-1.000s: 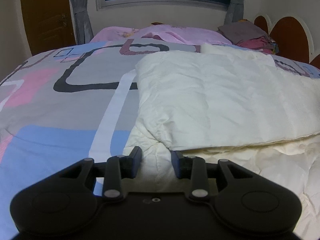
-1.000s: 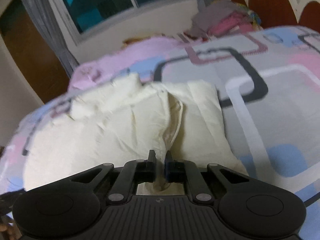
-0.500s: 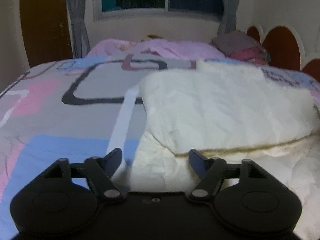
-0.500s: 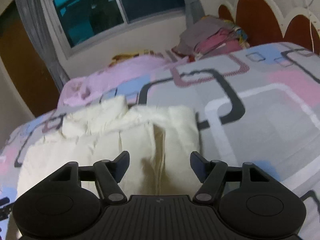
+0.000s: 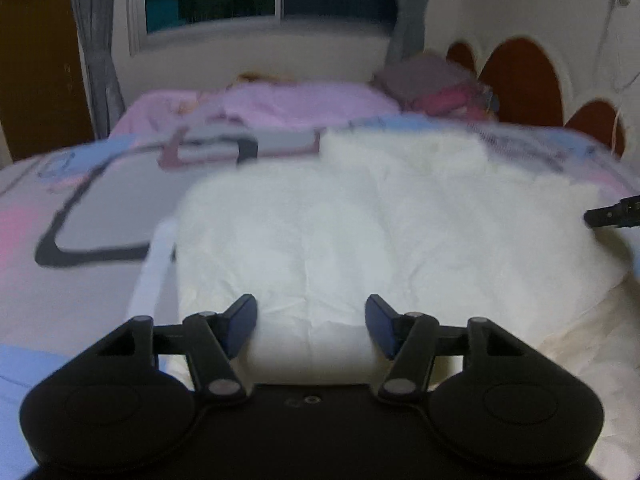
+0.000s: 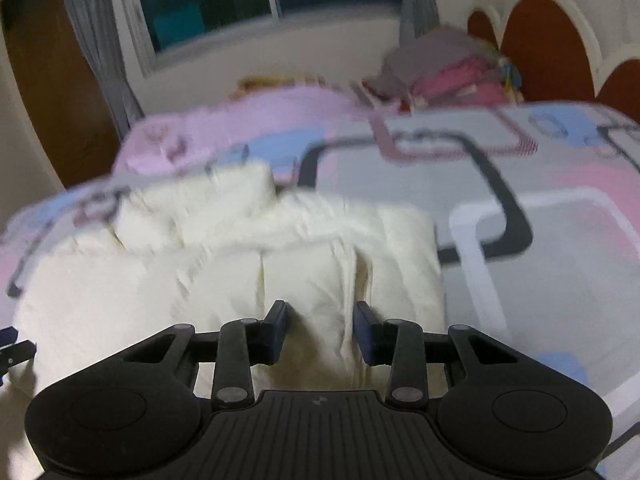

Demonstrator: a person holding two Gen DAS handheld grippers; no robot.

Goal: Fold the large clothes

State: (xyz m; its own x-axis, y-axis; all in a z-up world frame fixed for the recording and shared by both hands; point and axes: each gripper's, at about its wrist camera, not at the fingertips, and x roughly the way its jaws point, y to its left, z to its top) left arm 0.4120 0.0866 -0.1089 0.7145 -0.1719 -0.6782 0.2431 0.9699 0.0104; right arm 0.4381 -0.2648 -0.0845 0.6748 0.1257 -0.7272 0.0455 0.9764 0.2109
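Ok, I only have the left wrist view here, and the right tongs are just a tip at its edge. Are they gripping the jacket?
Observer: No. The right tongs are open; their jaws have just been closing, with a raised fold of the jacket between them, not pinched.
Operator: Where on the jacket?
Observer: Near its right edge in that view, close to the bedspread.
Operator: Is the cloth flat there?
Observer: No, a deep crease runs up from the tongs.
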